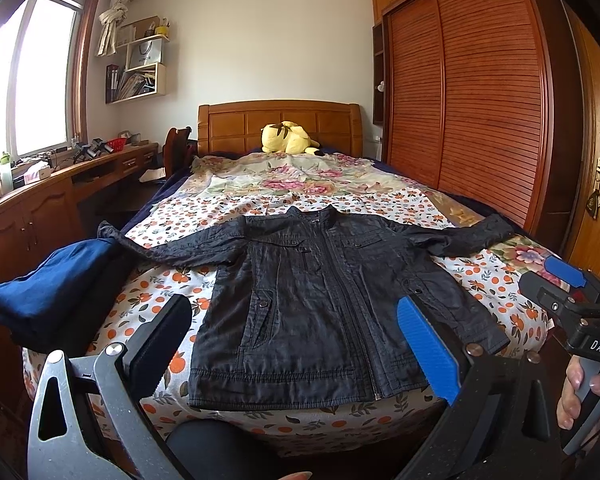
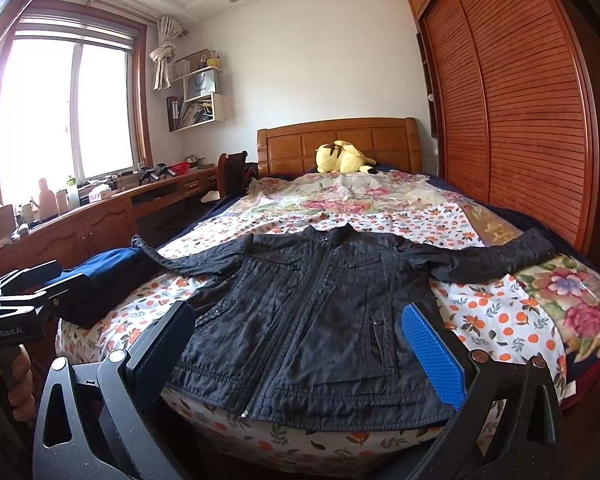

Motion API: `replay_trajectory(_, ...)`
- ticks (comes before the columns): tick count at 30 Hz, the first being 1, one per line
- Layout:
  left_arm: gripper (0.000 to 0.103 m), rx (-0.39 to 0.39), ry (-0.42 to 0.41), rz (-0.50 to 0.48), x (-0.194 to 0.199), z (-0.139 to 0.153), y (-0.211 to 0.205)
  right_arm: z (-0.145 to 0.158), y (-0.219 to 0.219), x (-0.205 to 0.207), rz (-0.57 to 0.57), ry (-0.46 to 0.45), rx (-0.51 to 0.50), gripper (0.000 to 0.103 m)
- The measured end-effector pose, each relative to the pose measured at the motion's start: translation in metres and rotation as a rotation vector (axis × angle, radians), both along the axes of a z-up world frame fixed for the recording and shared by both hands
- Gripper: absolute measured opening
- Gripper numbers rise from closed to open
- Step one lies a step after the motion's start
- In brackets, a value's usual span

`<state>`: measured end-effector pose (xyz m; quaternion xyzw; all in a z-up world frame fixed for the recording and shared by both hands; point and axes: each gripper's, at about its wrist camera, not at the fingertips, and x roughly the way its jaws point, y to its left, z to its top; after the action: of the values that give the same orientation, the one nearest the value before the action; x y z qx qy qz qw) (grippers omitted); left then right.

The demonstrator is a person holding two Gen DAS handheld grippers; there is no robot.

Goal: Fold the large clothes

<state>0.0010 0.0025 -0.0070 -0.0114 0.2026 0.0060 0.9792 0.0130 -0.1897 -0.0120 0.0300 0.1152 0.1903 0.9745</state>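
Across the bed point(image 1: 496, 276) lies a black jacket point(image 1: 316, 304); both tongs point(image 1: 296, 344) point(image 2: 300, 352) gape wide; only the right view shows its right cuff.

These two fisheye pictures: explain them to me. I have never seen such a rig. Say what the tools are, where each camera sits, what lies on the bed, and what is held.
A person holds a hand tool in each hand; no robot. Each camera sits on its tool and looks out between the two fingers. The left gripper and right gripper are open, holding nothing. A black jacket lies flat on the floral bedspread, sleeves spread, zipped. Folded navy clothes sit on the bed's left edge, a yellow plush toy by the headboard.
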Motion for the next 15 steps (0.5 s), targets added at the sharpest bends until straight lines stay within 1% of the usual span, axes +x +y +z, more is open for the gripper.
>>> replay_trajectory(15,0.103,0.01,-0.007,-0.002,-0.0034,0.0063,-0.0022,0.0005,0.0008,-0.0003,-0.001,-0.001,0.001,0.103)
